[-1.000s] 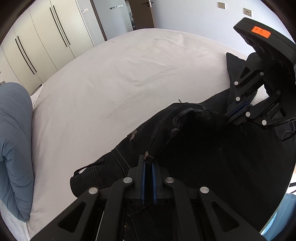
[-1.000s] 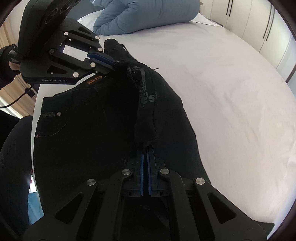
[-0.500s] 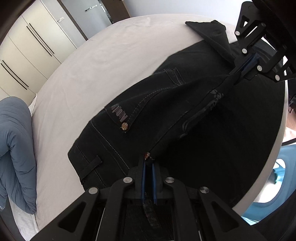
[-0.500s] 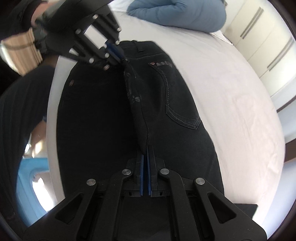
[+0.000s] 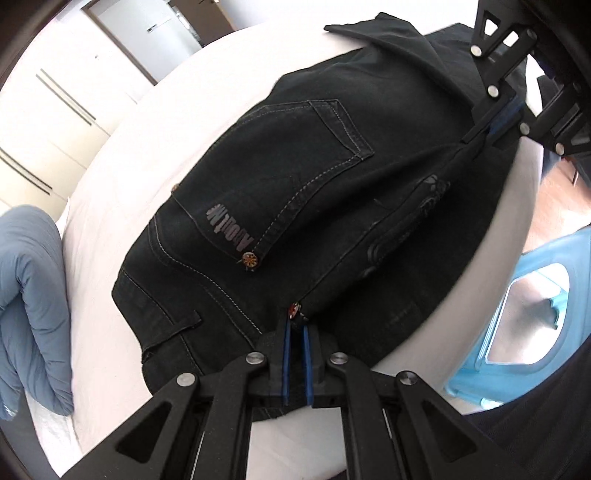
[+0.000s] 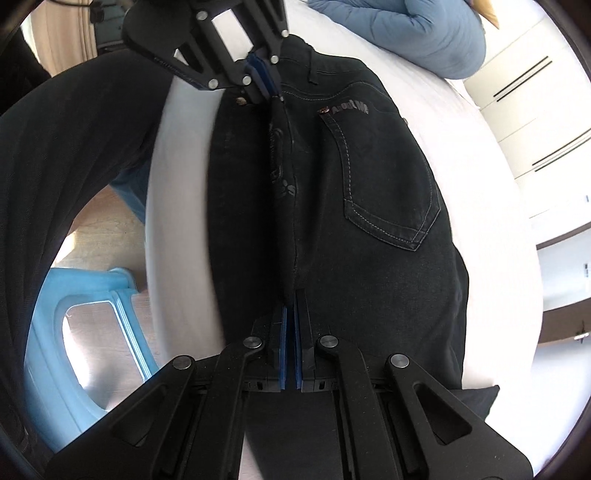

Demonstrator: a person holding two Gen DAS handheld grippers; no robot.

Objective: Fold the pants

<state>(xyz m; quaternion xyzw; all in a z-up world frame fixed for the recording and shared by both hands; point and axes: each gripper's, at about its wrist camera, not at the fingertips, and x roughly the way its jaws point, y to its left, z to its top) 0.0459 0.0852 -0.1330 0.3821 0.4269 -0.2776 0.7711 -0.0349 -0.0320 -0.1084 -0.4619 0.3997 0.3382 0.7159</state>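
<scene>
Closest to the left wrist camera, the left tool (image 5: 295, 332) is clenched on the black pants (image 5: 295, 177) at the waistband end of a raised ridge of cloth. Along that same ridge the right tool (image 6: 293, 325) is clamped on the fabric as well, so the pants hang taut between the two over the near edge of the bed (image 5: 155, 122). One back pocket (image 6: 391, 184) faces up, and the far side of the pants lies on the white sheet.

My judgement is that the step in hand is the lengthwise fold, one leg onto the other. To do it well, keep both grips firm and the ridge straight, carry both tools across together at an even height, and lower them so the side seams meet without a twist. The cloth looks heavy and will sag if the tension goes slack.

Farther off lie a blue duvet (image 6: 406, 33) and wardrobe doors (image 5: 44, 122); a light-blue stool (image 6: 92, 314) stands on the floor beside the bed.
</scene>
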